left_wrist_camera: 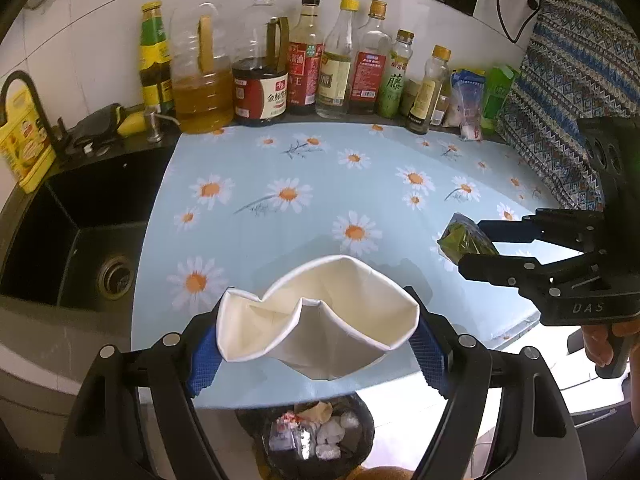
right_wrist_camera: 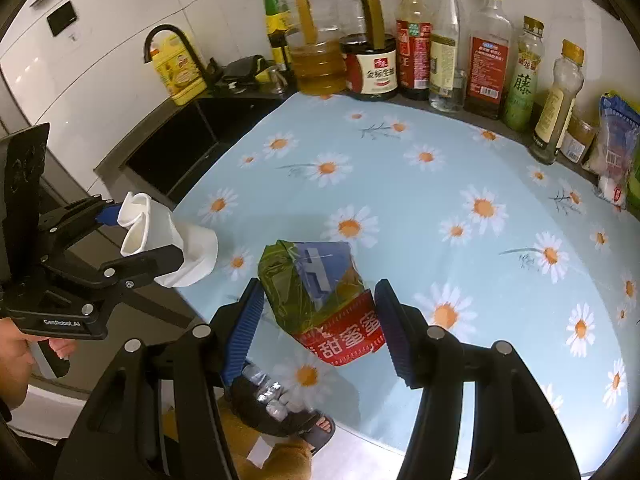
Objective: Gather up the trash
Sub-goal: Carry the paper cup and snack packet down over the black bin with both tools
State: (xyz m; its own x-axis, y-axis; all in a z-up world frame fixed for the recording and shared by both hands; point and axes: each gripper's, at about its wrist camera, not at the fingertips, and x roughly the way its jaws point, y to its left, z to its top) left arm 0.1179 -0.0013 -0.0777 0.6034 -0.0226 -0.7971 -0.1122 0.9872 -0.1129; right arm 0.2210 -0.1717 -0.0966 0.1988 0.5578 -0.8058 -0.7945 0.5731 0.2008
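Your left tool (left_wrist_camera: 318,344) is clamped on a crushed white paper cup (left_wrist_camera: 320,316), its blue pads pressing the dented sides so the mouth faces up. Your right tool (right_wrist_camera: 318,320) grips a crumpled green and red snack wrapper (right_wrist_camera: 316,292) from both sides. Both pieces are lifted clear of the daisy-print worktop (left_wrist_camera: 280,168), near its front edge. That makes sense, since the black-lined trash bin (left_wrist_camera: 316,436) sits on the floor just below that edge, already holding wads of waste. You likely need to carry each piece out past the edge before letting go. A row of sauce bottles (left_wrist_camera: 304,60) lines the far wall, with the dark sink (left_wrist_camera: 80,240) at left, all well apart from your path. A sandalled foot (right_wrist_camera: 320,426) stands close beside the bin.
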